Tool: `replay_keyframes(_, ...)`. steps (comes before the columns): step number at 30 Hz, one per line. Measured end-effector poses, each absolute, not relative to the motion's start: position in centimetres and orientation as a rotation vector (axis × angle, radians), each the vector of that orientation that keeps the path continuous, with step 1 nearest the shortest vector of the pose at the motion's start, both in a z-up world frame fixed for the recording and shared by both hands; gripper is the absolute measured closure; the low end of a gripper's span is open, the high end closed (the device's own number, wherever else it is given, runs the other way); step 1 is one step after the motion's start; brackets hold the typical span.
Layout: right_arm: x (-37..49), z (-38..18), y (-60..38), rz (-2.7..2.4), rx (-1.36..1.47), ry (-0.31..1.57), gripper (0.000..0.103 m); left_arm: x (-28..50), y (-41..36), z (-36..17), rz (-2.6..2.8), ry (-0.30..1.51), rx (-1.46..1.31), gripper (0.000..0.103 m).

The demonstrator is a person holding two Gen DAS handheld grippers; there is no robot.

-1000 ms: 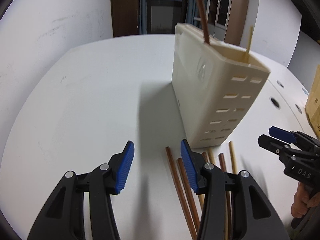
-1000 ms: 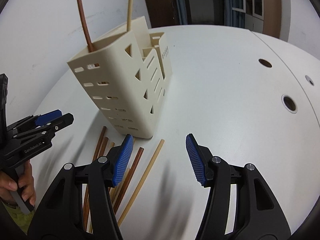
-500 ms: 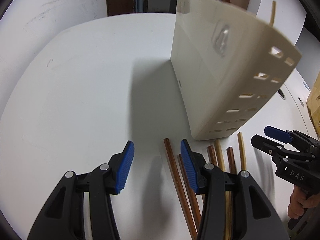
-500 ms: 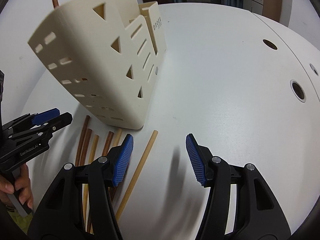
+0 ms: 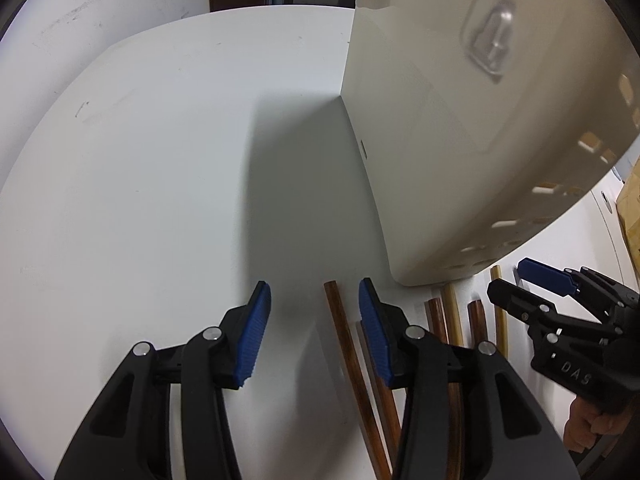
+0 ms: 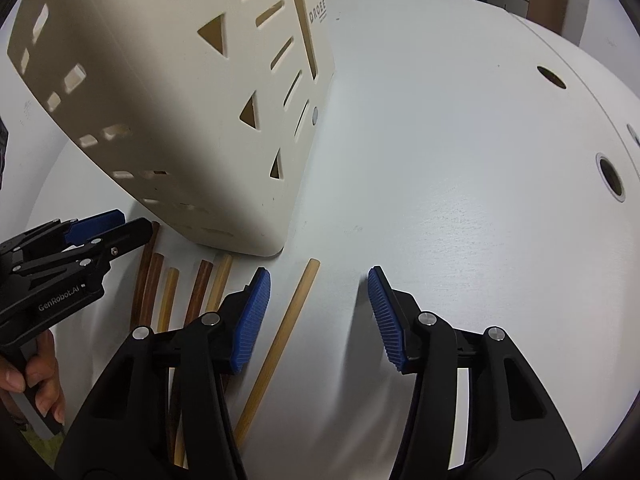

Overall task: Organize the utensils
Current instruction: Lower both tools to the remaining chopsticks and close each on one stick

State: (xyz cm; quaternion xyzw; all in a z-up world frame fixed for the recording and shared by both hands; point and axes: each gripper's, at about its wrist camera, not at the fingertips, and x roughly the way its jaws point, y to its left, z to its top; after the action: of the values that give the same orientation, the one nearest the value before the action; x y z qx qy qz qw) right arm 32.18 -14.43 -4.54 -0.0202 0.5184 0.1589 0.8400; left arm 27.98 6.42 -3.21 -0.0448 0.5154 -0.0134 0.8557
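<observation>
A cream utensil holder (image 5: 460, 140) (image 6: 180, 100) stands on the white table (image 5: 140, 160) (image 6: 460, 160). Several brown and tan chopsticks lie at its foot. In the left wrist view my left gripper (image 5: 314, 294) hovers low over a dark brown chopstick (image 5: 340, 320) that lies between its closing jaws; the pads do not touch it. In the right wrist view my right gripper (image 6: 318, 278) straddles a tan chopstick (image 6: 296, 308) near its left pad, jaws closing, no contact. Each gripper also shows in the other's view: right gripper (image 5: 510, 280), left gripper (image 6: 134, 222).
More chopsticks (image 5: 454, 312) (image 6: 200, 288) lie side by side between the two grippers. Round holes (image 6: 610, 176) sit in the table at the right. A cardboard box (image 5: 632, 200) is at the far right edge. A hand (image 6: 44, 380) grips the left tool's handle.
Both grippers have come down and forward toward the chopsticks; the holder now fills more of each view and its top is out of frame. Both pairs of jaws have narrowed a little.
</observation>
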Motion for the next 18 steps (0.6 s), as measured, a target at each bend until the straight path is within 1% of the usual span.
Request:
replay_keyframes(2,32.1,-4.5,-14.3,0.328,-0.054,1.093,0.058,28.3,6.5,-3.4,-0.027,1.09,-0.089,0.062)
replay_keyframes(5,31.7,-4.5,-14.2,0.321,-0.069,1.092,0.063,29.0,6.4,-3.9,-0.036,1.098,-0.088,0.073)
replay_keyframes(8,31.1,-4.5,-13.8,0.32,-0.094,1.087,0.066,29.1,6.0,-3.9,-0.023,1.084,-0.053,0.075)
replay_keyframes(9,30.9,-4.6,-13.8,0.325,-0.098,1.085,0.068,29.1,5.9,-3.9,-0.019,1.082,-0.046,0.08)
replay_keyframes(10,30.7,-4.5,-13.7,0.331,-0.102,1.084,0.073,29.1,5.8,-3.9,-0.015,1.08,-0.038,0.083)
replay_keyframes(12,30.3,-4.5,-13.7,0.341,-0.104,1.081,0.08,29.1,5.6,-3.9,-0.004,1.076,-0.016,0.087)
replay_keyframes(13,30.2,-4.5,-13.8,0.347,-0.097,1.081,0.085,29.0,5.5,-3.9,-0.001,1.075,-0.008,0.089)
replay_keyframes(15,30.1,-4.5,-14.1,0.352,-0.079,1.082,0.09,29.0,5.3,-3.9,0.005,1.071,0.022,0.092)
replay_keyframes(18,29.3,-4.6,-14.4,0.356,-0.052,1.079,0.095,28.7,5.2,-4.0,0.004,1.068,0.029,0.095)
